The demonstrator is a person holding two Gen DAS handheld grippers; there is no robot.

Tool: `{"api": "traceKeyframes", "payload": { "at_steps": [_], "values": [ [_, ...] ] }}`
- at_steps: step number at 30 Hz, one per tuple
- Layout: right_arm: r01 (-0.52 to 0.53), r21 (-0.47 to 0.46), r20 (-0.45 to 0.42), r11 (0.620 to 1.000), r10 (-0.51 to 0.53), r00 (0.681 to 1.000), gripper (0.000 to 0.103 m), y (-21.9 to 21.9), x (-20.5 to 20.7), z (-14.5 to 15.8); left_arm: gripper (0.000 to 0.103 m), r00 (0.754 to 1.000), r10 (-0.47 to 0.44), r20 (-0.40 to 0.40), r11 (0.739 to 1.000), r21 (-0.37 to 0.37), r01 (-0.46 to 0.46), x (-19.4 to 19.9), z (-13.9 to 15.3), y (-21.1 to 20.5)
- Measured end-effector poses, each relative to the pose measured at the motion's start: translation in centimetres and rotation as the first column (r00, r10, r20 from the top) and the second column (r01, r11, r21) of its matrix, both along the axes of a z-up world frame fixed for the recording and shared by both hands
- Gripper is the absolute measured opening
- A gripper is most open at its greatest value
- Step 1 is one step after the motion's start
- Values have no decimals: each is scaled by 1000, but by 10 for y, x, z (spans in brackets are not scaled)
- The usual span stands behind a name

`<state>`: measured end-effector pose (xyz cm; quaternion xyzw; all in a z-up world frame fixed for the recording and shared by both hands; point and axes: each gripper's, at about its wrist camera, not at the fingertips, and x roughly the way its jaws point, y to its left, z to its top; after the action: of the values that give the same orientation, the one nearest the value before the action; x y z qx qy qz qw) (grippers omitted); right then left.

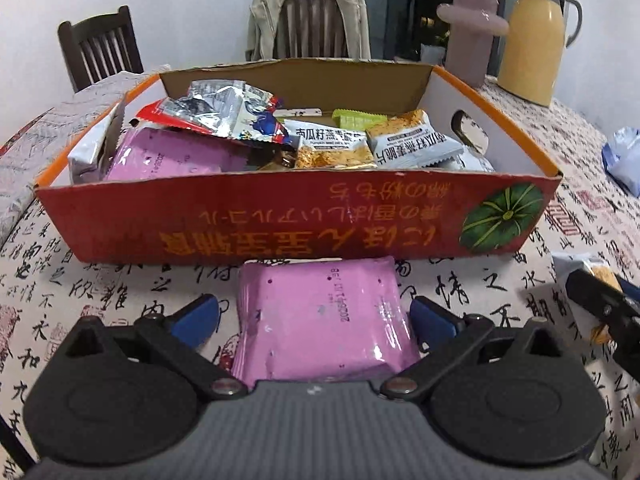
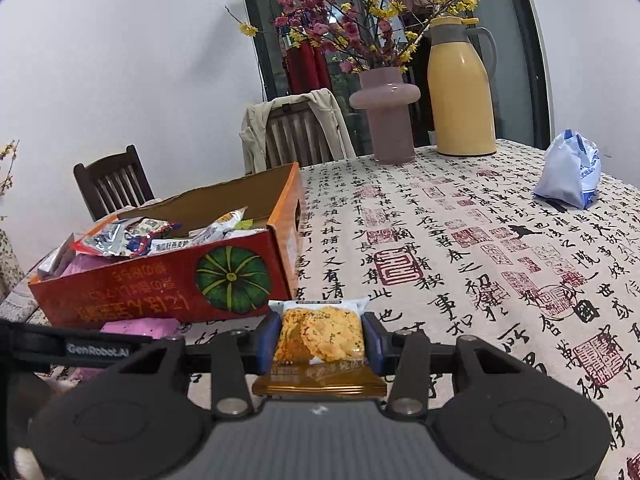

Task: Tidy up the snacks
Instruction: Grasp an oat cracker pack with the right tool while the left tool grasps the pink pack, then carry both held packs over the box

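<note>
The left tool [image 1: 314, 314] stands open around a pink packet [image 1: 324, 320], just short of the red box [image 1: 256, 224] with upside-down yellow characters. The right tool [image 2: 319, 342] grips a crisp packet [image 2: 320, 336]; "GenRobot.AI" shows left of it on the desk [image 2: 460, 248]
</note>
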<state>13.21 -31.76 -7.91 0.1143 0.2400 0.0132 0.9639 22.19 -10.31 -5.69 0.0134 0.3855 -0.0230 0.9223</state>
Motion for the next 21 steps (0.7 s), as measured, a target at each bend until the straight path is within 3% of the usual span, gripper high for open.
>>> {"api": "traceKeyframes", "payload": {
  "at_steps": [11, 13, 14, 15, 21],
  "values": [
    [1, 0, 0, 1000, -1, 1000, 43, 0, 0, 0, 102, 1000, -1, -9, 1000, 6, 1, -1, 2, -1],
    [0, -1, 2, 1000, 0, 1000, 43, 0, 0, 0, 93, 1000, -8, 8, 1000, 3, 8, -6, 3, 0],
    [-1, -1, 1, 1000, 1, 1000, 43, 0, 0, 0, 79, 1000, -14, 18, 1000, 2, 14, -9, 4, 0],
    [-1, -2, 1, 1000, 1, 1000, 43, 0, 0, 0, 72, 999, -21, 28, 1000, 0, 21, -12, 6, 1],
    [-1, -10, -10, 1000, 1, 1000, 43, 1, 2, 0, 67, 997, -51, 53, 998, -26, 53, -24, 8, 7]
  ]
}}
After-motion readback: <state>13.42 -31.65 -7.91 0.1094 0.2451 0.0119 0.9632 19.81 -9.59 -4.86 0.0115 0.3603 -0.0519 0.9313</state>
